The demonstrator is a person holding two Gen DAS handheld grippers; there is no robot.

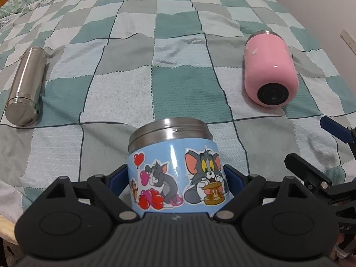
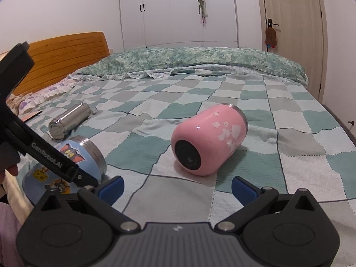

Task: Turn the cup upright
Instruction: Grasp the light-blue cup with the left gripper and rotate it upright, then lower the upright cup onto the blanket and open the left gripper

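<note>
Blue cup [image 1: 175, 173] with cartoon stickers lies on its side at the near edge of the bed [image 1: 178, 71], steel rim pointing away along the checked blanket. Left gripper [image 1: 175, 175] has its fingers [image 1: 233, 179] pinching the cup across the body, one blue pad on each side, cup seated deep toward the palm of the tool. Right gripper [image 2: 176, 188] hangs above the blanket with fingers [image 2: 243, 189] spread and nothing between them, facing the pink cup [image 2: 209, 140]

Step in hand, as judged: tip the blue cup onto its base. Rotate the wrist so the rim swings up; keep the squeeze firm, as the glossy wall may slip. Set down slowly, since the soft, wrinkled blanket gives a poor footing, and release only once the base sits flat

Containers:
- blue cup: mouth faces away, inside not visible
- pink cup: on its side, dark base toward both cameras, rim away; contents cannot be told
- steel flask [image 1: 25, 86]: on its side at far left, closed end facing the camera; contents hidden

No spill shows on the blanket
</note>
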